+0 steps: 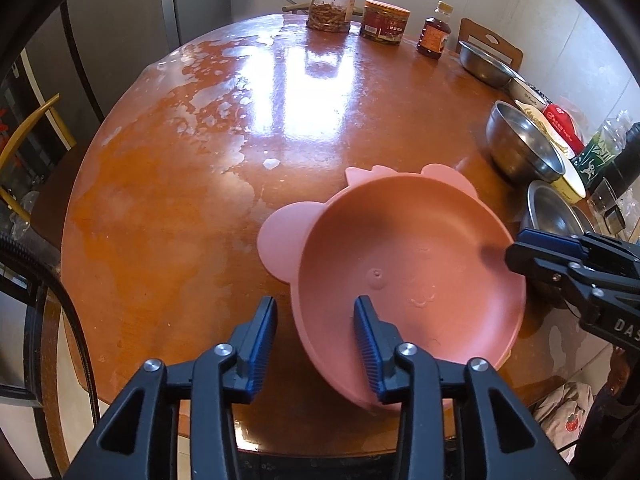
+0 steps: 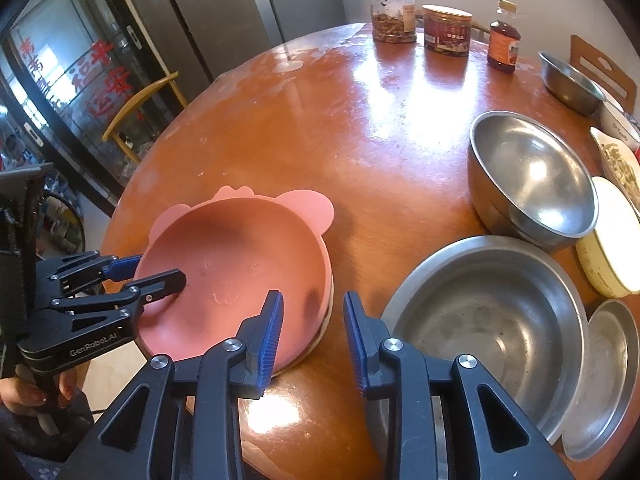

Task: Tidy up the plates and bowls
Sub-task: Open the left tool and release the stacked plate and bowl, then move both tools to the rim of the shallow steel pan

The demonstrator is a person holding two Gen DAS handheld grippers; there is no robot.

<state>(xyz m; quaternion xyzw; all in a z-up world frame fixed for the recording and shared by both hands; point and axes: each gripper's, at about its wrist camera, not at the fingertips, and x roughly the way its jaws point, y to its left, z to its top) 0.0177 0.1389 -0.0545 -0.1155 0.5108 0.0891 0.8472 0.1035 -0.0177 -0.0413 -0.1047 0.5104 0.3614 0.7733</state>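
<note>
Pink plastic animal-eared plate (image 1: 408,264) sits flat on the round glossy brown wooden table (image 1: 200,160), near the table's front edge; a paler rim shows under its right side in the right wrist view, so it may rest on another dish, can't confirm.

Left gripper (image 1: 316,332): jaws parted, straddling the plate's near-left rim, one blue-padded finger over the plate's inside, the other outside over bare table; pads not pressing the rim.

Right gripper (image 2: 313,324): jaws parted too, straddling the plate's right rim, left finger above the plate, right finger over the table gap next to the large shallow steel basin (image 2: 488,328); no pinch visible.

Right of the plate: deep steel bowl (image 2: 532,176) behind the basin; flat steel dish (image 2: 604,376) touching the basin's right edge; cream-yellow bowl (image 2: 612,248) just beside the deep bowl; another steel bowl (image 2: 568,76) further back.

Far edge of the table: clear jar with black lid (image 1: 331,4), red-labelled tin (image 1: 384,22), amber bottle (image 1: 434,32), in a row.
</note>
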